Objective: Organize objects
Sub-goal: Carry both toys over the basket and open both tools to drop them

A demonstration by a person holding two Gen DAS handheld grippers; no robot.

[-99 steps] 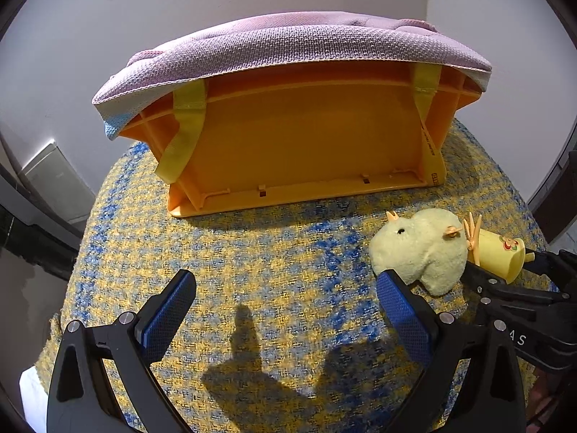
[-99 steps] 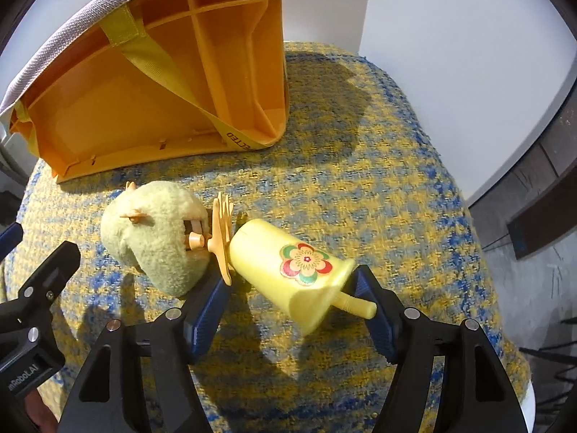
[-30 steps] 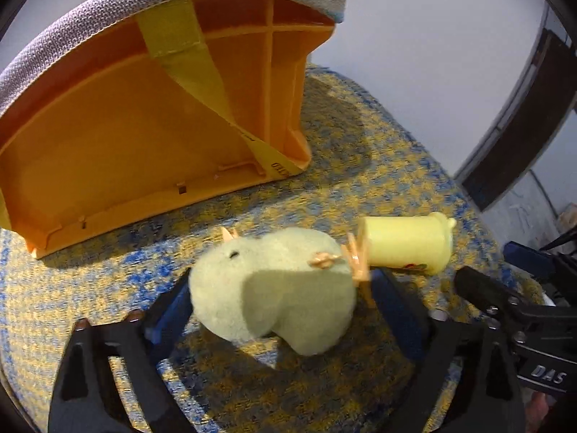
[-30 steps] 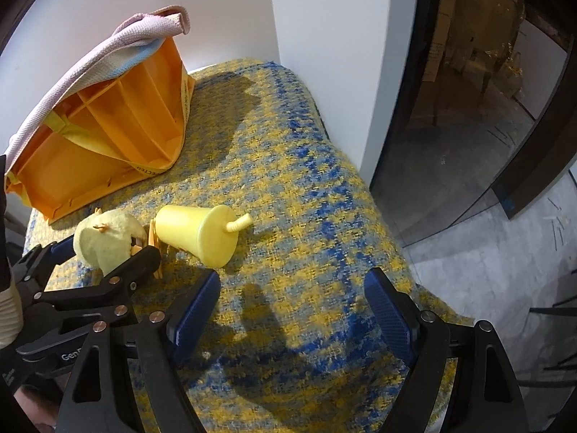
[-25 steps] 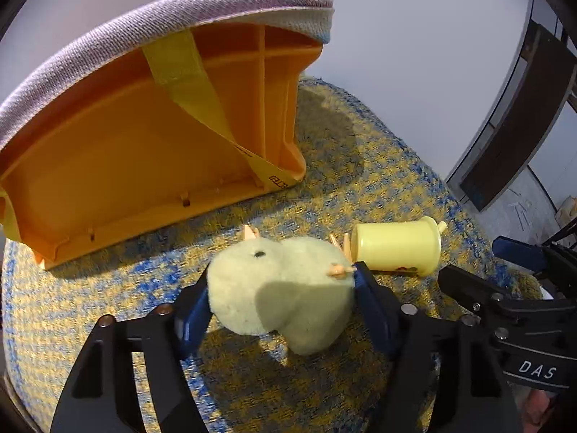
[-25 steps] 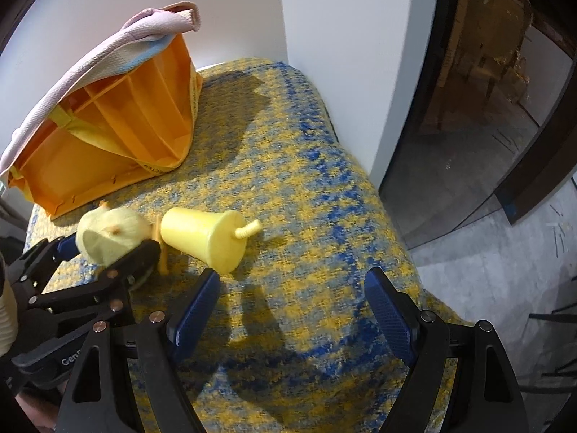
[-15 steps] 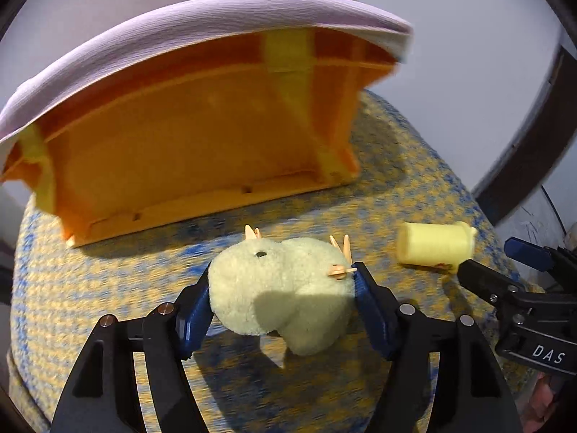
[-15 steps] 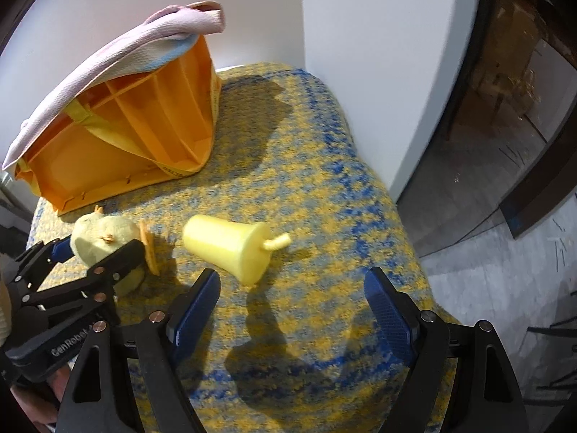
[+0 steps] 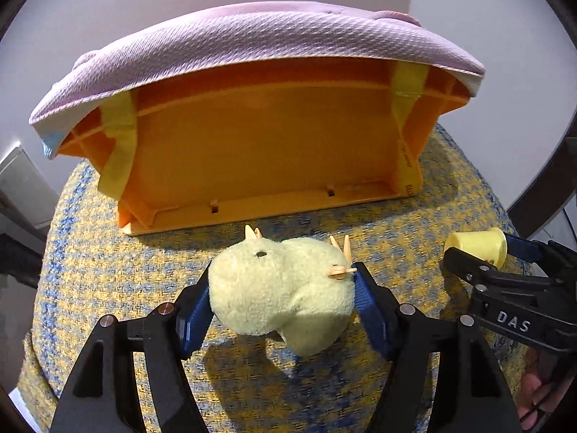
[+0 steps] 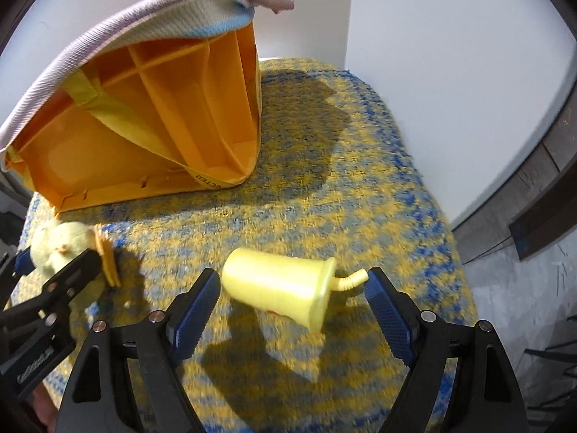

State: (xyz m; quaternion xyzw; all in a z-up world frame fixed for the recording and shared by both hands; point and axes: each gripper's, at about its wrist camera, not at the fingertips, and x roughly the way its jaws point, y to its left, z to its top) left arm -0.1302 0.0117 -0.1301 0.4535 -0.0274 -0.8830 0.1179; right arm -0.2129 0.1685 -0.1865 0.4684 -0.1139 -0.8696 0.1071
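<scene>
Left wrist view, bottom centre: left gripper (image 9: 281, 299) clamped on pale green plush toy (image 9: 281, 292), both blue pads pressed into its sides, toy centre frame over yellow-blue woven cloth (image 9: 108, 270). Small orange spikes sticking up from toy top and right side. Right edge of that frame: right gripper (image 9: 505, 263), yellow toy cup (image 9: 476, 247) between its fingers.

Right wrist view, bottom: right gripper (image 10: 288, 299) jaws spread wide, yellow toy cup (image 10: 281, 288) lying on its side between them, left pad just beside the cup base, straw end pointing at right pad, contact unclear. Left edge, mid-height: plush toy (image 10: 61, 245) in left gripper (image 10: 57, 263).

Farther back, upper half of both frames: orange plastic bin (image 9: 274, 151) tipped on its side, open face toward camera, pink towel (image 9: 234, 43) draped over top. White wall behind.
</scene>
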